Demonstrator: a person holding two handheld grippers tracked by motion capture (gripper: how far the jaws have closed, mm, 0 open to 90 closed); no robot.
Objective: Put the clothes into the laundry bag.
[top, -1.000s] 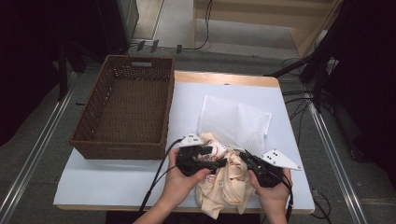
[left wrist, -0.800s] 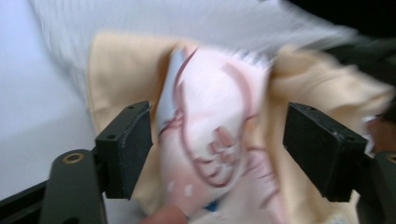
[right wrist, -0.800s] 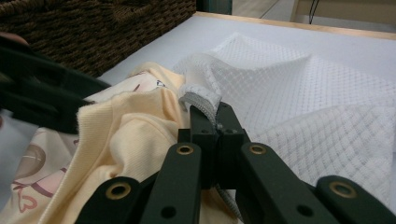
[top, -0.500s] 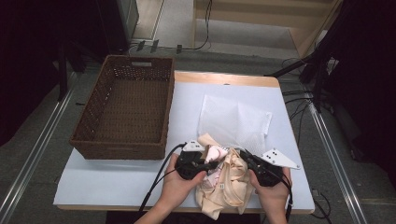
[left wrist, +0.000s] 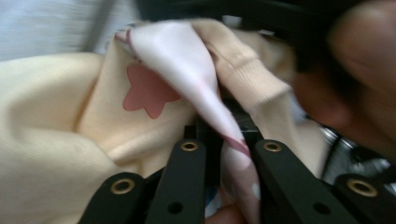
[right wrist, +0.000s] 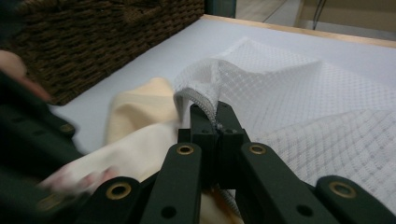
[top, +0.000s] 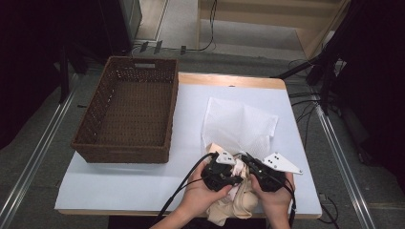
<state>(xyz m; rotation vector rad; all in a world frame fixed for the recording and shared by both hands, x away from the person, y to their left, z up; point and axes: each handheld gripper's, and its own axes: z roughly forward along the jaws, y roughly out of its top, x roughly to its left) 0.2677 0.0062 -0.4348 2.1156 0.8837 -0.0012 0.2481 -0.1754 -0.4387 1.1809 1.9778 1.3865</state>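
Leftward-shifted left gripper (top: 235, 180) had just clamped the cream garment (left wrist: 56, 154); right gripper (right wrist: 215, 122), at 3 o'clock, pinched the mesh bag (right wrist: 299, 93) rim to hold its mouth open.

A wicker basket (top: 126, 112) sits on the left part of the white tabletop (top: 119, 183). A white mesh cloth (top: 239, 125) lies spread right of it, well apart from the basket. At the near edge, two hands hold the left gripper (top: 232, 177) and the right gripper (top: 246, 161) close together over a cream garment (top: 236, 202), which bunches between them and hangs over the tabletop's front edge. A cable (top: 179, 200) trails from the left gripper toward the bottom.
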